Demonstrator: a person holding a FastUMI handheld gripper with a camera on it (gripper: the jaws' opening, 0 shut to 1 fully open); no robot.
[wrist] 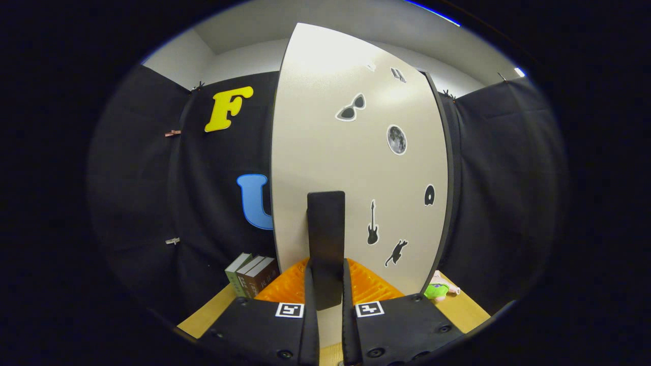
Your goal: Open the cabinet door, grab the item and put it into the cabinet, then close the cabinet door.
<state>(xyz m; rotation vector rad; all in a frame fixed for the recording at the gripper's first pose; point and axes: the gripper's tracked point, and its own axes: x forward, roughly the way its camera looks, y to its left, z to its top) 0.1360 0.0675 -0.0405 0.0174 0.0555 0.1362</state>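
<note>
A tall white cabinet door [356,168] stands right in front of me, dotted with small stickers of sunglasses, a moon, a guitar and a cat. Its dark upright handle [325,239] sticks out from the lower part of the door. My gripper [325,277] is shut on that handle, one finger pressing each side of its lower end. The door is seen at a slant, its right edge [447,168] dark. A small green and pink toy [438,290] lies on the wooden table by the door's right bottom corner.
Three books [253,274] stand upright on the wooden table [203,317] to the left of the cabinet. Black cloth walls close the booth on the left and right. The cabinet's inside is hidden behind the door.
</note>
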